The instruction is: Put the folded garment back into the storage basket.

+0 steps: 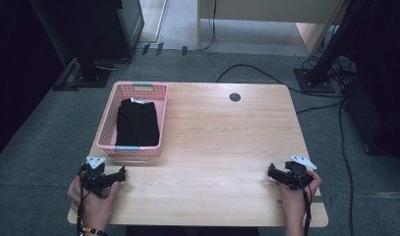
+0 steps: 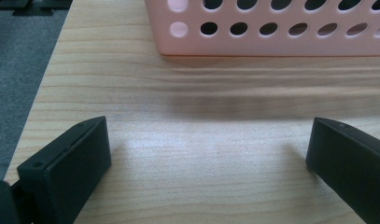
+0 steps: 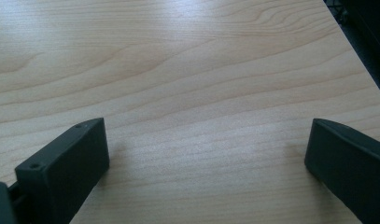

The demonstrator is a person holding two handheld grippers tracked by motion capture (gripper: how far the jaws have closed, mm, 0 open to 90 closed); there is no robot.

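Pink basket (image 1: 109,123) with folded black garment (image 1: 137,123) inside, on wooden table (image 1: 227,142).

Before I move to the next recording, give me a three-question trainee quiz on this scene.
1. True or false: the black folded cloth lies inside the pink basket.
2. Which claw is nearer the basket: A) left claw B) right claw?
3. Fill in: both claws rest over the wooden table with jaws ____.

Key: 1 true; 2 A; 3 open, holding nothing.
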